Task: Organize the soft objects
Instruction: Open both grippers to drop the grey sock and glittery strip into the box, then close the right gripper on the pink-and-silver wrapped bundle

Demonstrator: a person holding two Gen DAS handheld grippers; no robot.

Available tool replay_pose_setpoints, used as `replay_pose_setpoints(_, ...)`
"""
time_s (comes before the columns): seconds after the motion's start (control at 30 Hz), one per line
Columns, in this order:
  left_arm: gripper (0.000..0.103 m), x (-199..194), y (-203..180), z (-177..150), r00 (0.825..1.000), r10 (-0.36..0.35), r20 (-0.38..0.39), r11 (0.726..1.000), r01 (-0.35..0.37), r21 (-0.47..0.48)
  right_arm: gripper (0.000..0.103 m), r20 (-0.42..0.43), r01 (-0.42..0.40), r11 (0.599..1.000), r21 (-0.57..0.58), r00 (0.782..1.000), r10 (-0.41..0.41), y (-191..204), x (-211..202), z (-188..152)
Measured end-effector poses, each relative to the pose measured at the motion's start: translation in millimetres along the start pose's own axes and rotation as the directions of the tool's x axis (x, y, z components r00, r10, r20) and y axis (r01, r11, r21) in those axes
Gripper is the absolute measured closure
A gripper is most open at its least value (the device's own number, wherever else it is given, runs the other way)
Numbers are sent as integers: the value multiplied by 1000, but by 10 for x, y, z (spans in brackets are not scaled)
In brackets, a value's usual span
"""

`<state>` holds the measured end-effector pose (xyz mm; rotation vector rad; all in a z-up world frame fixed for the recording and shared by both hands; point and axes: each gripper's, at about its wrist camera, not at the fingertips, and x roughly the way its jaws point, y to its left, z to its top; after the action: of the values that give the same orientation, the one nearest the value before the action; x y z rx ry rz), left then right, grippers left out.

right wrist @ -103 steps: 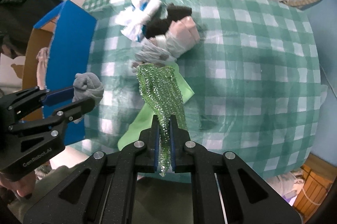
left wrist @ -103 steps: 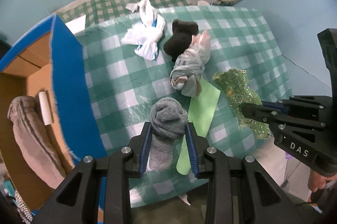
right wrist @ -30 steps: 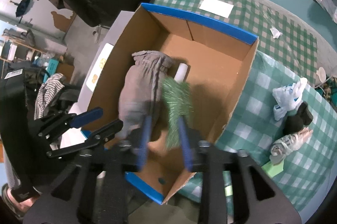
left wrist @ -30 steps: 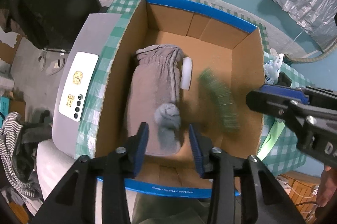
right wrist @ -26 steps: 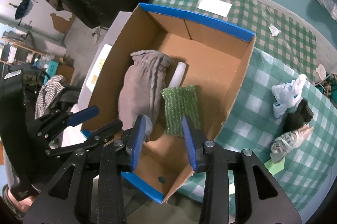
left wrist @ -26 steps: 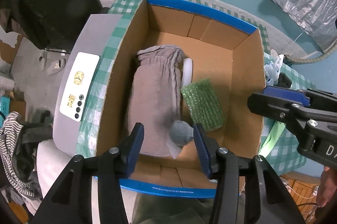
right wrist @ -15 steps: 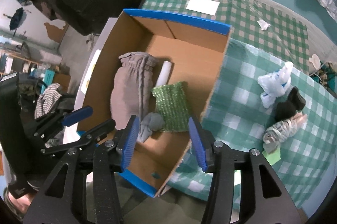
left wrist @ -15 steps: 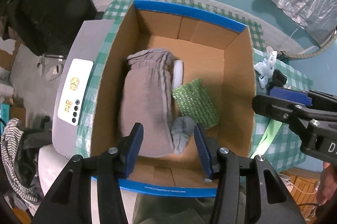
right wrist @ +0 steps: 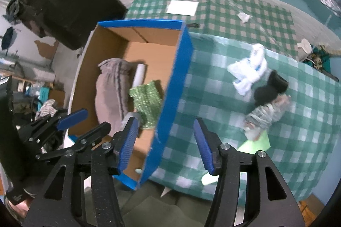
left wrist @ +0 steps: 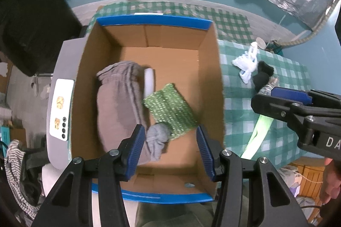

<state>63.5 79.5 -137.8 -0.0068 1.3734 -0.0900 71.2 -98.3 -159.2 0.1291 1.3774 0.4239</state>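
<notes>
below the left tool (left wrist: 168, 142), a grey sock (left wrist: 156, 140) lies crumpled in the cardboard box (left wrist: 210, 69), its length running away from the tool beside a green sparkly cloth (left wrist: 170, 108) and brown trousers (left wrist: 116, 103). both tools are released and empty, the right tool (right wrist: 163, 137) still widening above the box's blue wall. farther off on the checked worktop (right wrist: 213, 86) lie a white bag (right wrist: 248, 73), a black sock (right wrist: 269, 88) and a grey bundle (right wrist: 264, 115).

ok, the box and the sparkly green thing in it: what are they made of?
Box: corrugated cardboard by the look, matte brown walls with fold creases, blue outside. Green thing: probably a metallic-thread mesh scrubber or cloth; it glitters, shows a ribbed weave and lies folded.
</notes>
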Motion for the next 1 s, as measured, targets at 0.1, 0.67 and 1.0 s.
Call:
replay_pose_setpoints(0.1, 52, 9, -113, 9, 1000, -8, 0, 1000, 8, 21, 47, 1, 11, 1000, 24, 1000, -11, -142, -42, -43)
replay_pose_setpoints(0.67, 52, 14, -768, 58, 999, -50, 4, 989, 49, 140, 45, 16, 76, 987, 145, 997, -79, -827, -252, -283)
replay_pose_setpoints(1.0, 52, 138, -1256, 154, 999, -33, 12, 962, 29, 271, 42, -25, 142, 975, 171, 990, -140, -1184, -150, -326)
